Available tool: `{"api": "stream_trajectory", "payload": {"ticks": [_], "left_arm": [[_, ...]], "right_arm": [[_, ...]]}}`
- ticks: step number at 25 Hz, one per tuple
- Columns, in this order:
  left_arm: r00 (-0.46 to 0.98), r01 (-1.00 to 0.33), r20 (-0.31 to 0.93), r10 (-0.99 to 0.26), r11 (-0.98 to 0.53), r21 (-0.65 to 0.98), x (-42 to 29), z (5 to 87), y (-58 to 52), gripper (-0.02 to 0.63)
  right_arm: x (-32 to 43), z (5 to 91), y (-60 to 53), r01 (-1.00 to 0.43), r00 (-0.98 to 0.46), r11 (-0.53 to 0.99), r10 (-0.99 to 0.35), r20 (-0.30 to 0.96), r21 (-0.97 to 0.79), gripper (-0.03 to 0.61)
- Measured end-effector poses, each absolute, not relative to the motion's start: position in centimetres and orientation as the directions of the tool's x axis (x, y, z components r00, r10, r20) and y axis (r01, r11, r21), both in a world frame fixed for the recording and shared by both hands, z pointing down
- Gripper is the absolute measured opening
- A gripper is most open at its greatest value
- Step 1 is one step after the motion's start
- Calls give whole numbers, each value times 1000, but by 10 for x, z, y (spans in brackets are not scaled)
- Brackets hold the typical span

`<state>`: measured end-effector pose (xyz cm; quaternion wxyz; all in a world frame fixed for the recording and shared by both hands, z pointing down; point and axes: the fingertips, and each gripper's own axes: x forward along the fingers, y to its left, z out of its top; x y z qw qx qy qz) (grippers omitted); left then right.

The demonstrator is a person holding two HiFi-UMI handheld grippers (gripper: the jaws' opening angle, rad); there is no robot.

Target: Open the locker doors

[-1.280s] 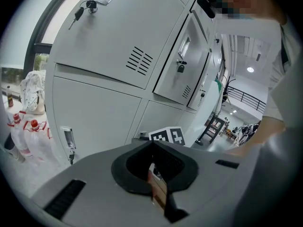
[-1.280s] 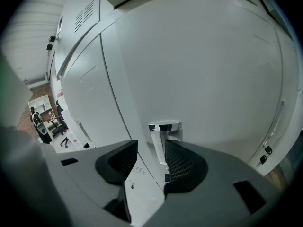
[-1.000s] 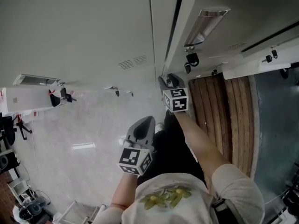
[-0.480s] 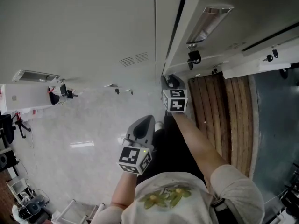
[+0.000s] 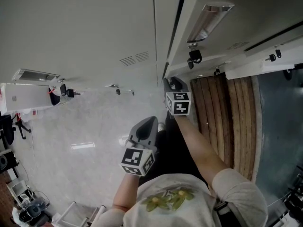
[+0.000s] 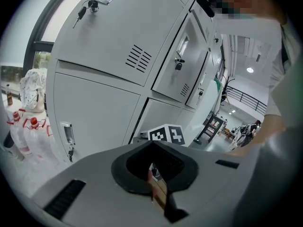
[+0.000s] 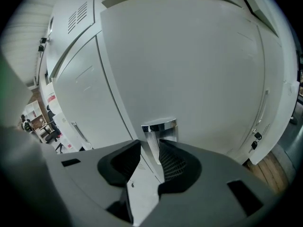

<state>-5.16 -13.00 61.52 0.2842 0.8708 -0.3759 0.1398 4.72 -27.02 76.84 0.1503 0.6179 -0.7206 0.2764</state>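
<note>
On the locker door (image 7: 189, 79) edge, right tongs (image 7: 150, 149) have just clamped; left tongs (image 6: 152, 150) pressed together, empty.

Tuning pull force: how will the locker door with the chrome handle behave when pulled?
The locker door looks like thin sheet metal: probably light, maybe flexing before it swings. Its chrome handle is small and polished, so likely slippery to grip. It sits near the door's edge, so a pull should swing it.

upper frame: white metal locker bank (image 5: 94, 27) | centre: right gripper (image 5: 170, 82) against it, jaws just closing round chrome handle (image 7: 160, 126) | below-left of that: left gripper (image 5: 150, 121) | right: brown wooden slat floor (image 5: 222, 112)
</note>
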Motion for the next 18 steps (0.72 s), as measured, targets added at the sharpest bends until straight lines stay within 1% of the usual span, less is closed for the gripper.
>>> {"api": "stream_trajectory", "payload": {"ticks": [18], "left_arm": [[695, -718, 456, -557, -577, 389, -45, 616, -122, 29]], "right_arm": [[50, 769, -246, -975, -205, 126, -818, 537, -181, 132]]}}
